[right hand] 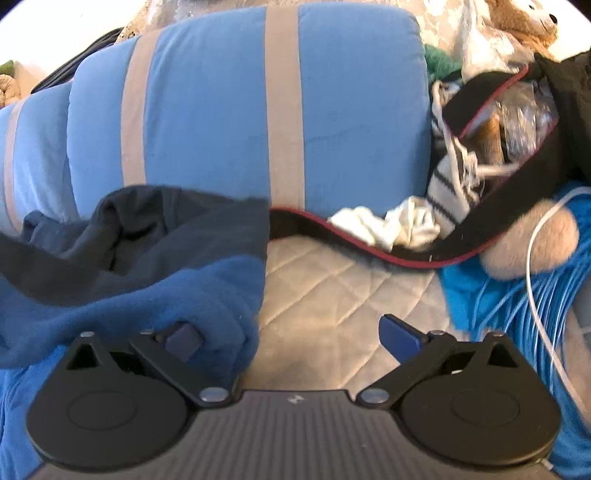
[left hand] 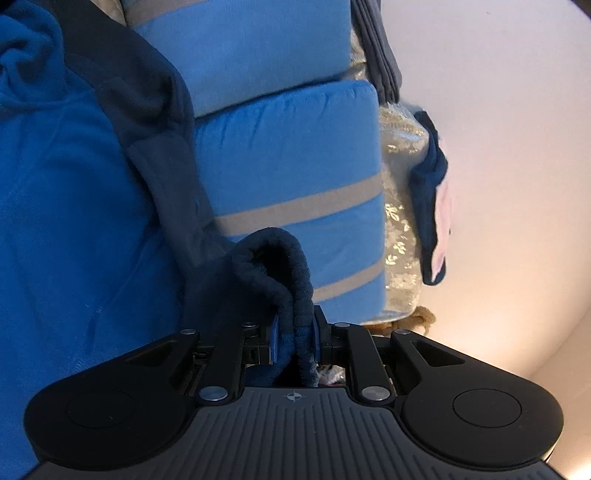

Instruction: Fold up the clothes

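Left wrist view, tongs: my left gripper (left hand: 294, 341) is closed tight on a rolled dark navy edge of the fleece (left hand: 273, 266); the cloth stands up between the two pads.
Left wrist view, cloth: the bright blue body of the fleece fills the left side of this view, with a dark band running from upper left down to my pinch.
Left wrist view, behind: the striped pillows (left hand: 280, 155) are stacked just behind the cloth, and a pale wall is at the right.
Right wrist view, tongs: my right gripper (right hand: 291, 338) is wide open and holds nothing; its left finger (right hand: 183, 339) presses on the fleece, its right finger is over the bare quilt (right hand: 332, 288).
Right wrist view, cloth: the fleece edge (right hand: 207, 288) lies to the left of my open jaws and runs away from me toward the pillow.
Key relation: this edge is nearest to my right hand; I judge a small shift to the left would put it between the fingers.
Only in right view: a black strap (right hand: 369, 245), a white rag, a plush toy (right hand: 524, 26), cables.
Only in left view: the pinch itself.
Stage: I cannot tell which fold this is.
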